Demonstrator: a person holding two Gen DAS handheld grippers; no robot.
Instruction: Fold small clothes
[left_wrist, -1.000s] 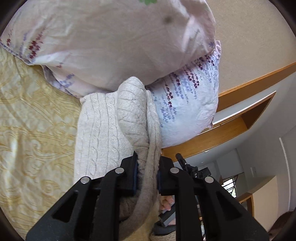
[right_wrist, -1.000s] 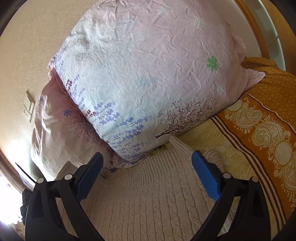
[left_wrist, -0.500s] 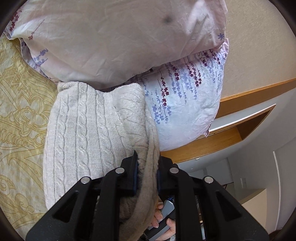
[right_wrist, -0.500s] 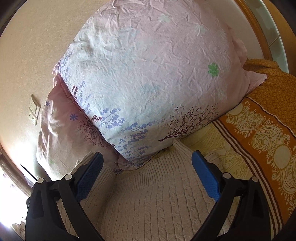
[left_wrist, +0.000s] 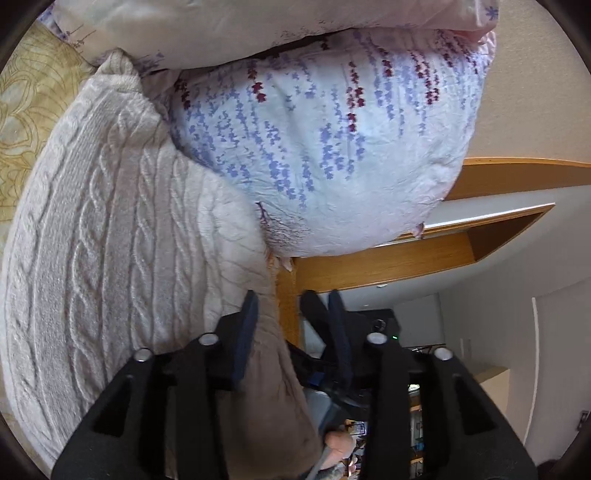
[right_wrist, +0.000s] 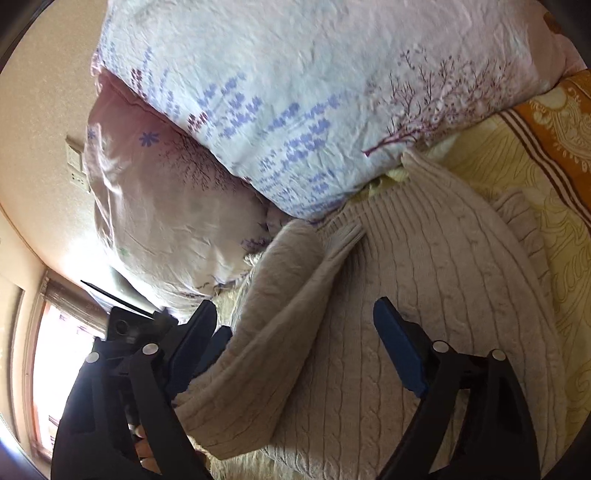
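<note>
The sweater (right_wrist: 424, 295) lies flat on the bedspread (right_wrist: 535, 192), its top against the pillows (right_wrist: 314, 92); thick, soft cable knit, I judge it limp and bulky, best pinched at a folded edge. My left gripper (left_wrist: 291, 328) is parted beside the sleeve fold (right_wrist: 280, 314), my right gripper (right_wrist: 295, 332) spread wide above, holding nothing.
</note>
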